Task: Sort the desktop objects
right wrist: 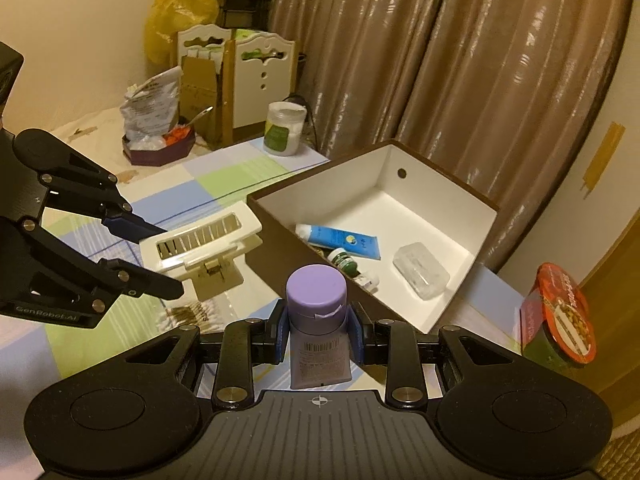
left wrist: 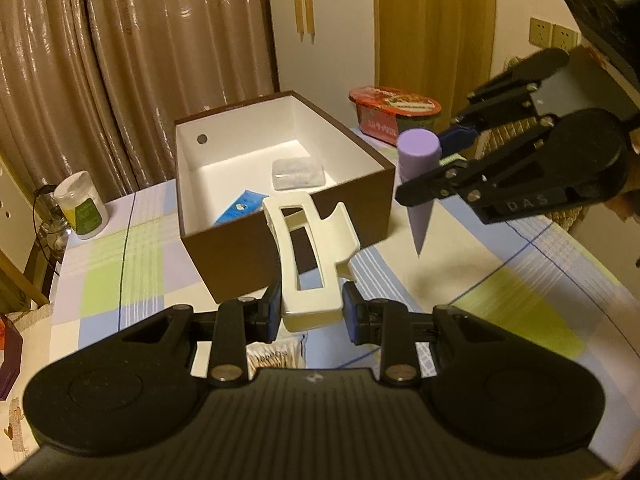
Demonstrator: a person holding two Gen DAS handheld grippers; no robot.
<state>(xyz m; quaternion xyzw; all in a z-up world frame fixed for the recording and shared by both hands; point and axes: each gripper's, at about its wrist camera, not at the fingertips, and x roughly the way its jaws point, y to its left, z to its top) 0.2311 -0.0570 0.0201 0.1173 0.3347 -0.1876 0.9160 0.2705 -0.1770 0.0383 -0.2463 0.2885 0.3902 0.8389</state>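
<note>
My left gripper point(left wrist: 310, 310) is shut on a cream hair claw clip point(left wrist: 310, 248), held in the air just in front of the brown box point(left wrist: 280, 240). In the right wrist view the same clip point(right wrist: 200, 246) sticks out from the left gripper point(right wrist: 160, 256). A purple tube point(right wrist: 318, 320) stands cap up between the pads of my right gripper point(right wrist: 318, 336), which is shut on it. From the left wrist view that tube point(left wrist: 416, 176) hangs tip down in the right gripper point(left wrist: 436, 164), beside the box's right corner. The box point(right wrist: 460, 216) holds a blue tube point(right wrist: 340, 240), a small green-capped bottle point(right wrist: 344, 260) and a clear packet point(right wrist: 420, 270).
A checked cloth point(left wrist: 112, 280) covers the table. A white jar with a green label point(left wrist: 82, 206) stands at the back left, and a red-lidded instant noodle bowl point(left wrist: 394, 114) behind the box. A pack of cotton swabs point(right wrist: 192, 314) lies under the clip. Curtains hang behind the table.
</note>
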